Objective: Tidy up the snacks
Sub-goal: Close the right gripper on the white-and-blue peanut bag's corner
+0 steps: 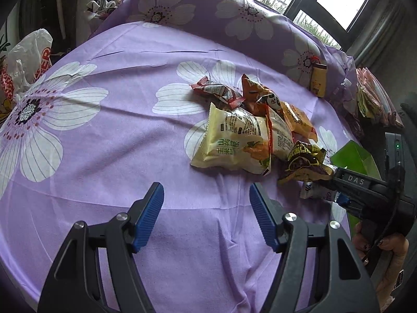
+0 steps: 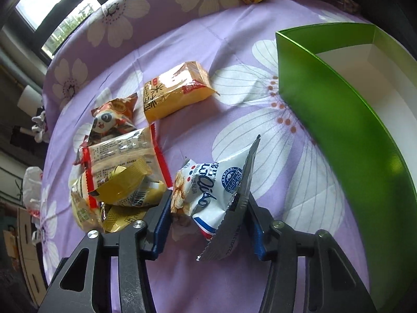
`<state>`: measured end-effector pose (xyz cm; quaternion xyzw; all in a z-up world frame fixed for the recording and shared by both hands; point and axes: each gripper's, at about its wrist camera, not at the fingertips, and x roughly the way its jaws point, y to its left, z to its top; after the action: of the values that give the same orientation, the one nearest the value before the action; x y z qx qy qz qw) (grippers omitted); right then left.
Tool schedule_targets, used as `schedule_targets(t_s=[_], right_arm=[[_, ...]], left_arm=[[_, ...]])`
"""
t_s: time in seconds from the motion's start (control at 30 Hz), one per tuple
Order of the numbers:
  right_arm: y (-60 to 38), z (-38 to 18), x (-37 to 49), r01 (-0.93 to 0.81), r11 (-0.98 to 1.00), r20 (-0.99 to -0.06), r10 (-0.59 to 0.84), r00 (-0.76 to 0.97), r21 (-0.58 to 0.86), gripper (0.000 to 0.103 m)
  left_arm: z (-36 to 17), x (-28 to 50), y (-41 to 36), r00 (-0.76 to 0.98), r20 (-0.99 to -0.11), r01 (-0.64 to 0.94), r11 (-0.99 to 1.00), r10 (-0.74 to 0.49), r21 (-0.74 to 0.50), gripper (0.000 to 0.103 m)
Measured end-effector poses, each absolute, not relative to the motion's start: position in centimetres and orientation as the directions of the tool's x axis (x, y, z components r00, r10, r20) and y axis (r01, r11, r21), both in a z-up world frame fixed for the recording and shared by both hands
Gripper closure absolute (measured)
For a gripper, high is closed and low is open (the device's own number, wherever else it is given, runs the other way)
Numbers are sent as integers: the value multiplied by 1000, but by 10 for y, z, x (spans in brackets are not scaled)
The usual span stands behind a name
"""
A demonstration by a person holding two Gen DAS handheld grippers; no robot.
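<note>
Right gripper [image 2: 208, 216] clamps the white packet [image 2: 208, 195], bottom centre; lift it clear of the pile [image 2: 117, 172], then swing to the green box [image 2: 338, 120], right. Left gripper [image 1: 206, 214] hangs released.

White-and-blue snack packet [image 2: 208, 195] between the right gripper's [image 2: 208, 208] fingers [image 2: 161, 216], green box [image 2: 346, 135] alongside

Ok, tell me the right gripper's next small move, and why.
Probably lift the white and blue snack packet and carry it toward the green box. The right gripper has the packet between its fingers, and what shows of the box looks empty.
</note>
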<state>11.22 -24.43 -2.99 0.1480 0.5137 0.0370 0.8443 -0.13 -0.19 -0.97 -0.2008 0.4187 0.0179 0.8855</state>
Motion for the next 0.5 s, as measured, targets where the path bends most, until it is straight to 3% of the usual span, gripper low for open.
schedule_targets(t_s=[0.27, 0.5], right_arm=[[-238, -22, 105, 19, 950, -838, 265, 477, 312, 56], [-240, 10, 85, -81, 909, -749, 385, 539, 408, 56]], left_arm=[[-10, -2, -1, 647, -750, -207, 916, -136, -344, 35], [-8, -3, 5, 654, -743, -219, 904, -142, -366, 34]])
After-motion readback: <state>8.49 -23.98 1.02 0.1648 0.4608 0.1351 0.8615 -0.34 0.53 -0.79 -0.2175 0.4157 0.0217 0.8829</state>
